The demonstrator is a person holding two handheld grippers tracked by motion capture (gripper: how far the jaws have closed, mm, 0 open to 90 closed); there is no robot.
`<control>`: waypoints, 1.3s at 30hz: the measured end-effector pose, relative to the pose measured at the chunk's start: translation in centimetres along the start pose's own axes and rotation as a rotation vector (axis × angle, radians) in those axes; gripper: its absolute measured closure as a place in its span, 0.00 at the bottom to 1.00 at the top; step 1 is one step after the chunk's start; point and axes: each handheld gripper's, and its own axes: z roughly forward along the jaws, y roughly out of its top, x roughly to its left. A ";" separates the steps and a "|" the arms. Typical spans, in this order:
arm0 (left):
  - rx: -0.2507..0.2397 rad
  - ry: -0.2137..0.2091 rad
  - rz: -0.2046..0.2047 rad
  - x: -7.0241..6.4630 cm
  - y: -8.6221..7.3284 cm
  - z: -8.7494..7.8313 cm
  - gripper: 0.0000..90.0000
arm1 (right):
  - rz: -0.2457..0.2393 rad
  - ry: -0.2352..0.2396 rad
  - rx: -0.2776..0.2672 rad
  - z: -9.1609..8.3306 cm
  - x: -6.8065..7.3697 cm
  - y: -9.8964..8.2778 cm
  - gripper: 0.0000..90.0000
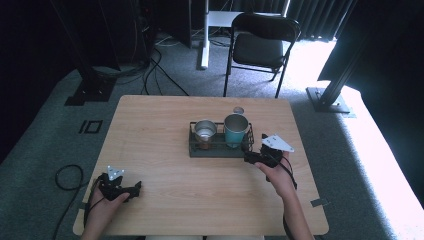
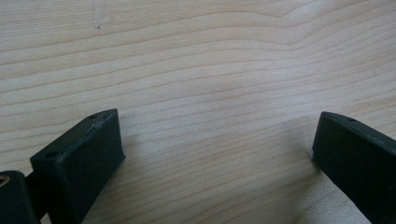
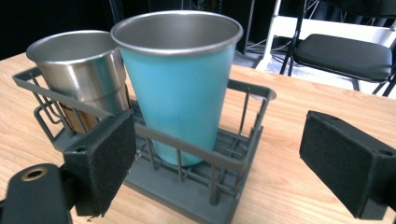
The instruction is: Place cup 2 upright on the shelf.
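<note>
Two pads (image 3: pixel 105 158) flank rack corner (image 3: pixel 247 140) (untouched).

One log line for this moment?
right gripper: open, at rack corner | blue cup: in rack | left gripper: open, over table

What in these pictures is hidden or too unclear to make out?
- Bottom of the blue cup: right gripper view, hidden behind the wire rack.
- Lower part of the steel cup: right gripper view, hidden by the rack bars and a jaw of the right tongs.
- Small round thing behind the rack: high view, too small to identify.
- Left tongs: left gripper view, jaw bases cut off by the bottom edge.
</note>
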 end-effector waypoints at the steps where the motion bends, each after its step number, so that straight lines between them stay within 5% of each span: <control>1: 0.000 0.000 0.000 0.0 0.0 0.0 0.03 | 0.001 -0.001 0.001 -0.1 -0.1 -0.1 0.12; 20: 0.001 0.000 0.001 0.0 0.0 0.0 0.03 | -0.002 -0.052 0.030 -2.5 -1.9 -2.4 0.12; 39: 0.001 0.000 0.001 0.0 0.0 0.0 0.03 | 0.000 -0.052 0.066 -4.2 -2.9 -4.5 0.12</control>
